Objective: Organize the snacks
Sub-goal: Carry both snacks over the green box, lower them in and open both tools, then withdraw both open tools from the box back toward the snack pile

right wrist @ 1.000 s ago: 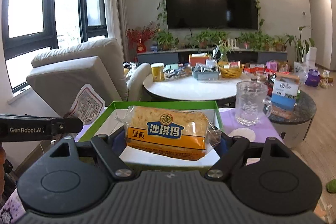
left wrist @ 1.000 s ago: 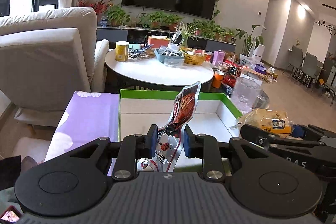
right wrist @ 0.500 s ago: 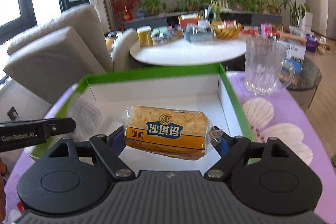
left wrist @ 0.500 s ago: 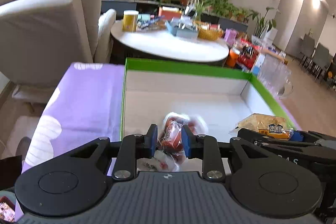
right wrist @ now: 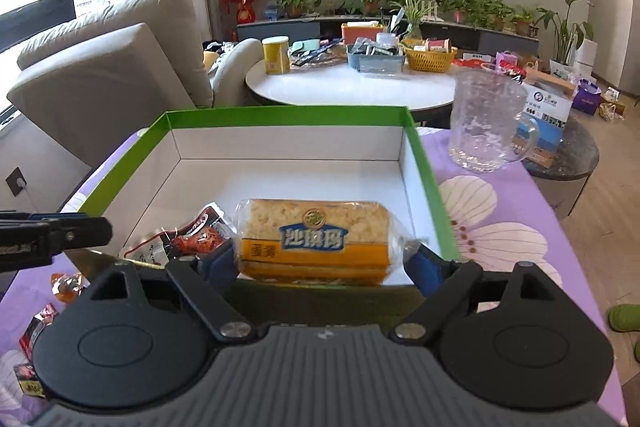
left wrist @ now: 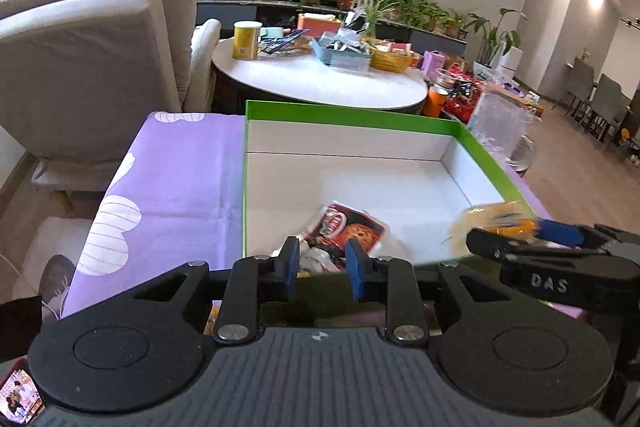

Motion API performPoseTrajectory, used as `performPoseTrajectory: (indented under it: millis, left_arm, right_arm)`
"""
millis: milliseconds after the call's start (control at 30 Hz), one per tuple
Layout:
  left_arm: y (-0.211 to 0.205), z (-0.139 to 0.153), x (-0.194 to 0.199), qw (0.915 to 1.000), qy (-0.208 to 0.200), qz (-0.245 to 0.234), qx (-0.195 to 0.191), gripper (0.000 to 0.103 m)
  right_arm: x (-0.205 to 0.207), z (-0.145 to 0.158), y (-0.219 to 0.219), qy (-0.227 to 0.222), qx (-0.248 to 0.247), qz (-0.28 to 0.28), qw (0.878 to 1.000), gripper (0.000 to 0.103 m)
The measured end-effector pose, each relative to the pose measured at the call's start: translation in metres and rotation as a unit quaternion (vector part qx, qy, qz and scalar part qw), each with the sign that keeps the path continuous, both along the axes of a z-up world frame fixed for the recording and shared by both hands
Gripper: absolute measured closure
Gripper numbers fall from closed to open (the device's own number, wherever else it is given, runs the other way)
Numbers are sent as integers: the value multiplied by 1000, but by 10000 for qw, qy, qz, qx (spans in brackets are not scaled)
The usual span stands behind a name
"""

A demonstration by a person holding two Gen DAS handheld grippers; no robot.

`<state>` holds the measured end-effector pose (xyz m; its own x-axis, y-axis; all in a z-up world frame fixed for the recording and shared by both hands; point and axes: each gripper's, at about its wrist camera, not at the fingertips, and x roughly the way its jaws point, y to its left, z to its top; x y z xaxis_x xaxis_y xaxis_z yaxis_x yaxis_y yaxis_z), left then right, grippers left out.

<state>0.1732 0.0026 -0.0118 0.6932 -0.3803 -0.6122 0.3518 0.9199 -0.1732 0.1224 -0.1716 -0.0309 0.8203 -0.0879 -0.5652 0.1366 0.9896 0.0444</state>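
Note:
A green-rimmed white box [left wrist: 352,117] [right wrist: 288,117] sits on the purple flowered cloth. A red snack packet [left wrist: 344,227] [right wrist: 184,239] lies flat in the box's near left part. My left gripper [left wrist: 322,263] is open just behind it, at the near rim; the packet lies free of its pads. My right gripper [right wrist: 316,263] is shut on a yellow rice-cake pack [right wrist: 316,239], holding it just inside the box's near rim; it shows blurred in the left wrist view [left wrist: 496,223].
A glass mug [right wrist: 488,123] stands on the cloth right of the box. Small wrapped snacks [right wrist: 44,311] lie on the cloth at near left. A round white table [left wrist: 320,79] with clutter and a beige armchair [left wrist: 88,39] stand behind.
My left gripper lowered the red packet into the box, opened and let it go; it now lies flat. My right gripper moved the rice-cake pack down towards the box floor.

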Motion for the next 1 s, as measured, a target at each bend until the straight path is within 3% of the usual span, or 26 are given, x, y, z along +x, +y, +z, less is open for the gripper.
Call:
performPoseTrajectory:
  millis: [233,367,500,667,800,1000]
  left_arm:
    - [-5,4,-23,9999,-33,-150,-6,79]
    - [-6,3,-39,9992,26,-386,-46,79]
    - [-11,-2,-53,9972,306,-640,-253,79]
    - [-30,-15,-61,9903,918,-948,-425,79]
    - [-42,-23,-60,9887,1193,-791,-451,79]
    - [-36,-28,-52,9809,1602,-327,-1055,78]
  right_arm:
    - [11,13,-3,-253,35,-195,9995,44]
    - [-9,23,-16,-674,374,-184,9969,44]
    - [-44,17,-33,-955,435,-319,9940,44]
    - [-74,2,-48,-934,546,-422,9932,44]
    - [-80,-7,-56,-800,414,-685,9936,44]
    - [-99,-15,-65,-733,601,-395,9947,44]
